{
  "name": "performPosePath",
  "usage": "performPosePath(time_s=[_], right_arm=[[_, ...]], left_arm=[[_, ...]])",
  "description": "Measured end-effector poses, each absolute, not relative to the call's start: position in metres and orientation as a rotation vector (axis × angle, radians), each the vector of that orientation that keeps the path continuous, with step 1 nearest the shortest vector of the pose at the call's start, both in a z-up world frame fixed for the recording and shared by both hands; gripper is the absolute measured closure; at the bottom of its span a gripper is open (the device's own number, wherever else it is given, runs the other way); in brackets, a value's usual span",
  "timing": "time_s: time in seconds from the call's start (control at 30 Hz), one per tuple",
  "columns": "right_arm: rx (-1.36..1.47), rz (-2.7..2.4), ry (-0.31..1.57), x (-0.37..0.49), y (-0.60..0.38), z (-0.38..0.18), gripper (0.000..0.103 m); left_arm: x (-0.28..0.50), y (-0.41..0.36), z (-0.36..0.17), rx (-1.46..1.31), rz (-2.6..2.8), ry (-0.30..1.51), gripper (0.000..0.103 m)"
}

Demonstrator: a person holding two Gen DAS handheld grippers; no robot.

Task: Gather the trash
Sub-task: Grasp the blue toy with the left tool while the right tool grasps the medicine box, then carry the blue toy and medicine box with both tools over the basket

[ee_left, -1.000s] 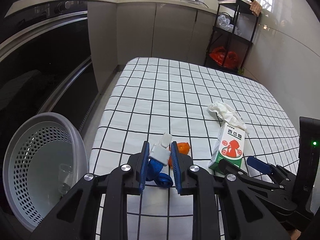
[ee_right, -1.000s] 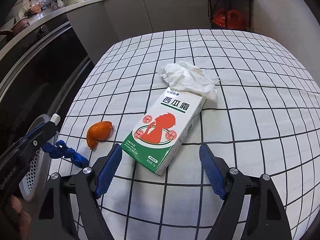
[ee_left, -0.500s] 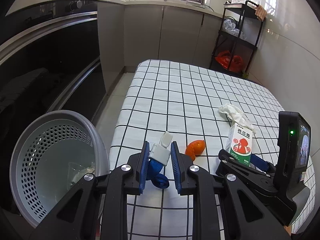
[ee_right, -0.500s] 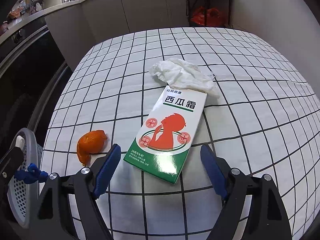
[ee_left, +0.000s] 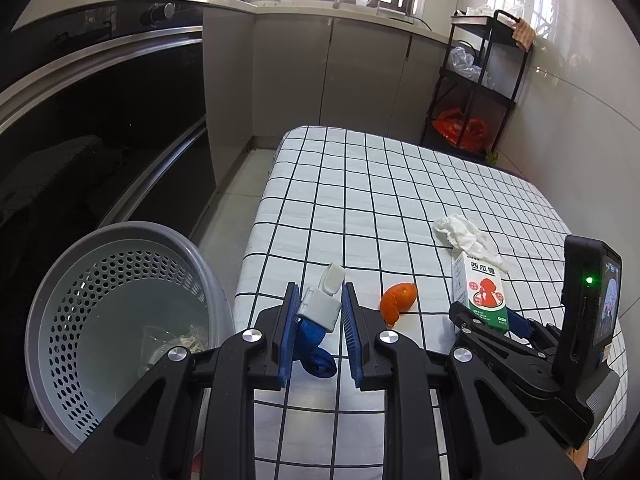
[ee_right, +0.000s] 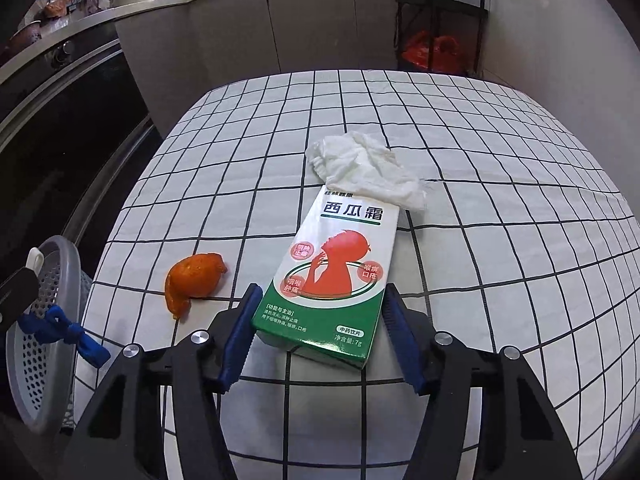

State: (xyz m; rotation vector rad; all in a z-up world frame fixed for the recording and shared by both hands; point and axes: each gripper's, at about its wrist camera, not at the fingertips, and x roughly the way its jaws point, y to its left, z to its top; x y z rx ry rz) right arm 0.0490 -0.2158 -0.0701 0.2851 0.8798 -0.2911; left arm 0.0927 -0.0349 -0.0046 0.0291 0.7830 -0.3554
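My left gripper (ee_left: 320,316) is shut on a white clip (ee_left: 320,306) with a blue strap (ee_left: 316,354) hanging from it, held above the table's left edge beside the grey perforated basket (ee_left: 52,320). In the right wrist view a green, white and red medicine box (ee_right: 332,272) lies flat on the checked tablecloth (ee_right: 520,200). My right gripper (ee_right: 320,336) straddles the box's near end, its jaws closing, blue pads right at the box's sides. A crumpled white tissue (ee_right: 368,172) rests on the box's far end. An orange peel (ee_right: 194,280) lies to its left.
The basket stands on the floor left of the table and holds a clear cup and scraps. A dark oven front (ee_left: 100,140) runs along the left. A black shelf trolley (ee_left: 496,80) with an orange bag (ee_left: 460,128) stands behind the table; a tiled wall is at the right.
The right jaws have narrowed from wide apart to the box's sides. The left gripper has drifted leftward with the clip, bringing the basket further into view.
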Motion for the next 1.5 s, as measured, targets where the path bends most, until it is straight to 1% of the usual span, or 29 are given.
performPosePath(time_s=[0.43,0.87,1.17,1.5], right_arm=[[0.257,-0.172,0.777,-0.001,-0.210,-0.030,0.046],[0.211,-0.078,0.700,-0.023,-0.179,-0.001,0.047],[0.199,0.040,0.666,-0.015,-0.141,0.021,0.049],[0.161,0.182,0.657,0.015,-0.085,0.030,0.051]], left_arm=[[0.083,-0.013,0.014,-0.015,-0.344,0.744,0.081],[0.067,0.028,0.030,-0.029,-0.279,0.692,0.081],[0.061,0.077,0.027,-0.040,-0.204,0.701,0.081],[0.067,0.126,0.024,-0.048,-0.119,0.719,0.081]])
